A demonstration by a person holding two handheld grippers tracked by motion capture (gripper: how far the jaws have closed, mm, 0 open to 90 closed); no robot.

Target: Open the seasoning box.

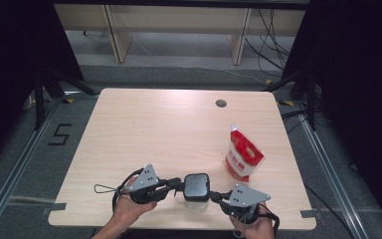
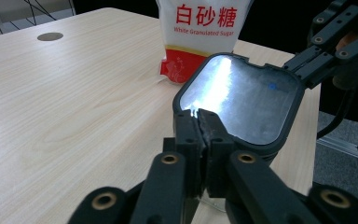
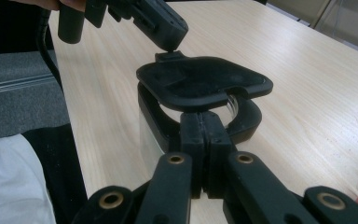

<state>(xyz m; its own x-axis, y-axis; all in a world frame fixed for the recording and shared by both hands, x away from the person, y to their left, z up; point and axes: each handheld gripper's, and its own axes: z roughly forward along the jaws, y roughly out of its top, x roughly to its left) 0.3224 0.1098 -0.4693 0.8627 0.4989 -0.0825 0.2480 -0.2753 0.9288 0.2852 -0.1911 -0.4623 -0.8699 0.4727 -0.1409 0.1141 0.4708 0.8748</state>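
Clear container (image 1: 196,200) with black lid (image 1: 196,185) sits at the desk's (image 1: 154,129) near edge. Left tongs (image 1: 179,184) pinched on the lid tab, likely to lift it. Right tongs (image 1: 216,195) clamped on the rim, steadying. Sugar bag (image 1: 243,154) waits nearby.

A lab recording bay. Black curtains (image 1: 10,59), tripod legs (image 1: 42,94) and loose cables (image 1: 271,45) ring the table (image 1: 154,129). A taped number marks the floor (image 1: 59,134).
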